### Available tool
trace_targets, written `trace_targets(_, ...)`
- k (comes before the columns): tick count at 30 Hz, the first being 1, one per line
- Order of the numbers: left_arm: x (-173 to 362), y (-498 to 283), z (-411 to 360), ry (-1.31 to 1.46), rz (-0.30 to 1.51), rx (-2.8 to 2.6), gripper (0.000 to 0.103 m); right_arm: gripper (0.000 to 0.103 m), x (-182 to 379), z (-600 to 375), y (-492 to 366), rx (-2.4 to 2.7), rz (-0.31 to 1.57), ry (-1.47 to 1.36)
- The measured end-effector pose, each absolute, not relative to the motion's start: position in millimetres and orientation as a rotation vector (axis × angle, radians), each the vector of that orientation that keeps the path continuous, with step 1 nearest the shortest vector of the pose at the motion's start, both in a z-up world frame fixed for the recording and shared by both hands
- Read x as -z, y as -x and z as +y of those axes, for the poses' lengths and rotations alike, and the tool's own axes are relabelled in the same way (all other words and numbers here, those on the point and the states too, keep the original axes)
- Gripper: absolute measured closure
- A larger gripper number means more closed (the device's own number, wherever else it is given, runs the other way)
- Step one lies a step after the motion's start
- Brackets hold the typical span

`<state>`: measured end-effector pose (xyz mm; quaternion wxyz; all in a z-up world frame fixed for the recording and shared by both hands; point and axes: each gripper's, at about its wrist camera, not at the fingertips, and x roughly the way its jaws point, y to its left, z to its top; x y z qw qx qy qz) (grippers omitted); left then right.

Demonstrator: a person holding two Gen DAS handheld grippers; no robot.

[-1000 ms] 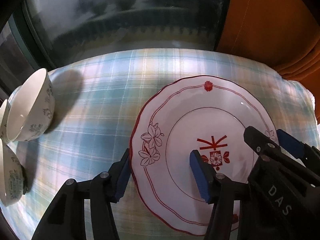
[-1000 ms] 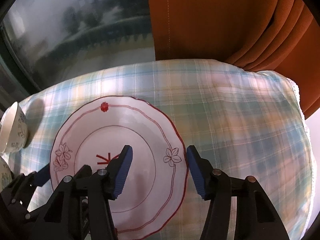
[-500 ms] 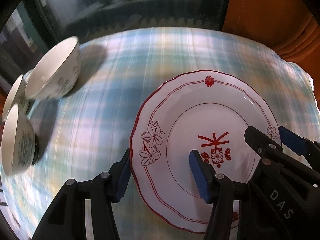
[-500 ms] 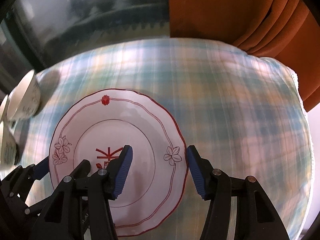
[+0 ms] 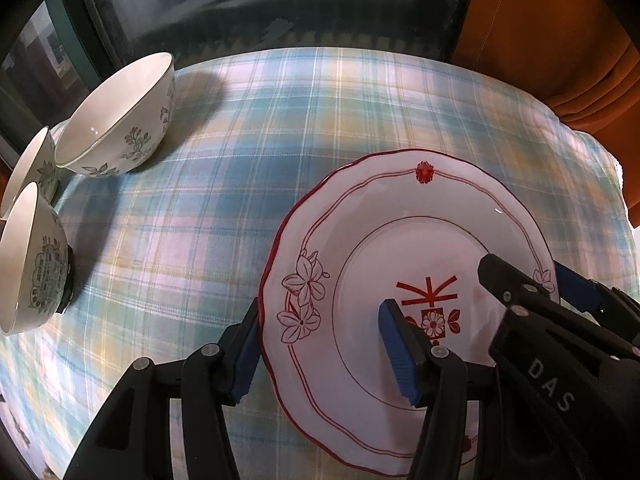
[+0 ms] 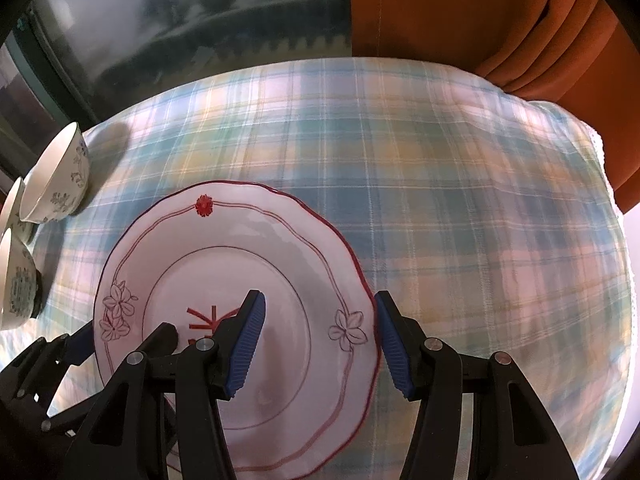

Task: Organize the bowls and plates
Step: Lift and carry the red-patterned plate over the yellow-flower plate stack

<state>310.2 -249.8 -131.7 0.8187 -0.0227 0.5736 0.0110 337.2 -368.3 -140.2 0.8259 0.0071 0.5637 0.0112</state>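
Observation:
A white plate (image 5: 400,248) with red rim and flower pattern lies on the plaid tablecloth; it also shows in the right wrist view (image 6: 240,264). My left gripper (image 5: 324,348) is open and straddles the plate's left rim, one finger outside, one over the plate. My right gripper (image 6: 320,340) is open and straddles the plate's right rim the same way. Three white floral bowls stand at the left: a large one (image 5: 116,116), one behind it (image 5: 28,168) and a near one (image 5: 32,256). I cannot tell whether the plate rests on the cloth or is lifted.
The plaid cloth (image 6: 460,200) covers the table, with its edge at the right. A dark window (image 5: 260,0) is behind the table and an orange curtain (image 6: 480,12) hangs at the back right.
Both grippers tilted and shifted with the plate, so more of the table and all three bowls came into view at the left. Both grippers keep the same open stance on the plate's rims.

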Motion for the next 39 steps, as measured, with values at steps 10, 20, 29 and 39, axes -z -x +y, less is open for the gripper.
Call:
trace_targets(10,122,-306,-248,0.017,1.204,-0.003,0.045,0.043,138,-367,-332,0.000,1.225,-0.021)
trace_targets(20,84,-275,-239,0.024,1.133,0.037,0.046,0.043,95,-357,-301,0.054,1.156,-0.014)
trace_targets(29,58,-235,-233,0.010,1.104,0.080,0.046,0.043,62,-350,-254,0.091,1.121,-0.012)
trace_targets(39,42,-191,-240,-0.036,1.080,0.164,0.046,0.043,42,-353,-195,0.165,1.092,-0.044)
